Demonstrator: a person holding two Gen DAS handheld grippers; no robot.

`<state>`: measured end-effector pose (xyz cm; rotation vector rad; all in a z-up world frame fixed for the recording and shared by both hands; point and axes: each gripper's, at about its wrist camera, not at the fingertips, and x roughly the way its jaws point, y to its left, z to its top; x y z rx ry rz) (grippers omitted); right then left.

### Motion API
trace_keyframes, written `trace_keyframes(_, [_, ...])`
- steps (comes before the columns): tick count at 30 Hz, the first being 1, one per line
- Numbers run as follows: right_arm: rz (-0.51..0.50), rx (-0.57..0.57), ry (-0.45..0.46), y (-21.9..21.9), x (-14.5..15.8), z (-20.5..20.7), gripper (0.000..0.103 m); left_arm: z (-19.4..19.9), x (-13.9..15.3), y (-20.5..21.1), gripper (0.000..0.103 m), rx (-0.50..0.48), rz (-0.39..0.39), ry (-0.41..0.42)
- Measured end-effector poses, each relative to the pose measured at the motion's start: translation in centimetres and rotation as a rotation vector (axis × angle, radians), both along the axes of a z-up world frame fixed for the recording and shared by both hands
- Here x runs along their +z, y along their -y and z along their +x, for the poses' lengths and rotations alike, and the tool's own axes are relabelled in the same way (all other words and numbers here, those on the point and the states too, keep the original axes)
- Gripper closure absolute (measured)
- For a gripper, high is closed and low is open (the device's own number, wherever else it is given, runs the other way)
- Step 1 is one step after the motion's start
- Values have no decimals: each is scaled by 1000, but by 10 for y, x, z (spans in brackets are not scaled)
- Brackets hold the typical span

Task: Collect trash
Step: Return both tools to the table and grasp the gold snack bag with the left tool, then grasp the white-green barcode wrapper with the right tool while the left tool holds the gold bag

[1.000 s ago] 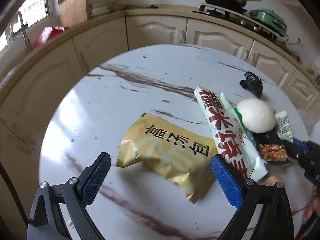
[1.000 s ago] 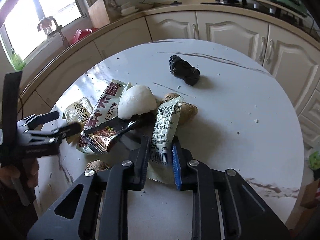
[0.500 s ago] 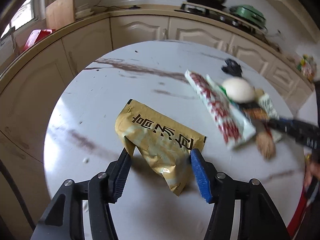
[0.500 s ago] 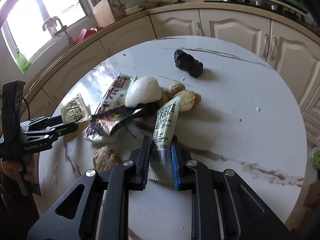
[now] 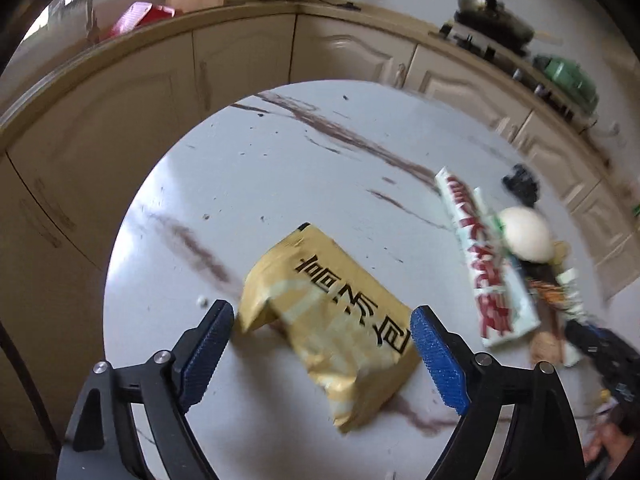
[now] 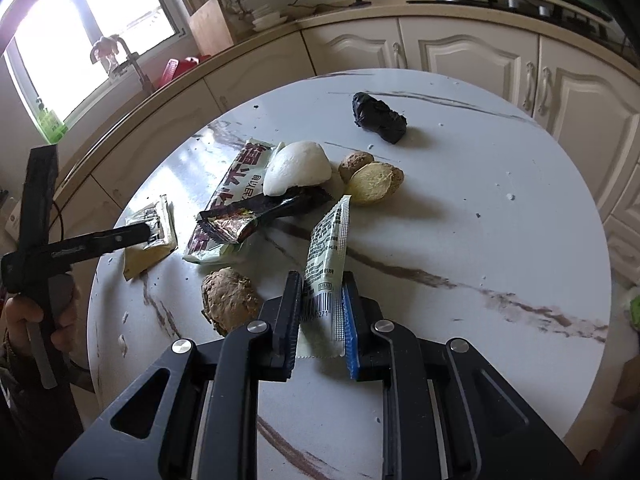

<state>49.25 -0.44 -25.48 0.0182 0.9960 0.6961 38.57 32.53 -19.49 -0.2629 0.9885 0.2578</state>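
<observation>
Standing beside the round marble table (image 6: 500,216), I saw white stone streaked with brown veins, ringed by cream cabinets (image 6: 472,60) under a tan counter. A bright window (image 6: 80,28) lit the far side, and a stove (image 5: 500,40) with a pan sat further along.

The left gripper (image 5: 320,332) had its blue-padded fingers spread wide to either side of a crumpled gold packet (image 5: 332,312); whether the pads touched it, I could not tell. The right gripper (image 6: 320,312) pinched a pale green sachet (image 6: 326,256) by its lower end, the rest slanting up over the tabletop.

Trash lay near the middle: a red-and-white wrapper (image 6: 232,196), a dark foil wrapper (image 6: 256,220), a white bun (image 6: 296,168) and brown lumps (image 6: 374,176). A black wad (image 6: 378,118) sat apart, nearer the cabinets.
</observation>
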Motion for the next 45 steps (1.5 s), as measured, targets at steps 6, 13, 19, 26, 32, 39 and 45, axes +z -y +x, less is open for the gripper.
trace_keyframes(6, [17, 1, -3, 3, -4, 2, 85, 17, -5, 30, 48, -62, 103, 36])
trace_keyframes(13, [-8, 1, 14, -3, -4, -2, 82, 8, -13, 17, 75, -81, 7, 120])
trace_keyframes(19, [-94, 5, 62, -19, 0, -10, 81, -15, -11, 31, 82, -176, -62, 148])
trace_keyframes(26, [-126, -1, 81, -22, 1, -14, 72, -10, -8, 54, 82, -269, -78, 138])
trace_keyframes(32, [-152, 1, 111, -22, 0, -15, 80, -23, 1, 68, 86, -278, -65, 160])
trace_keyframes(39, [-53, 9, 117, -4, 9, -29, 94, -55, 22, 75, 88, -260, -69, 219])
trace_keyframes(45, [53, -2, 124, 17, 31, -45, 94, -80, 45, 96, 88, -288, -71, 261])
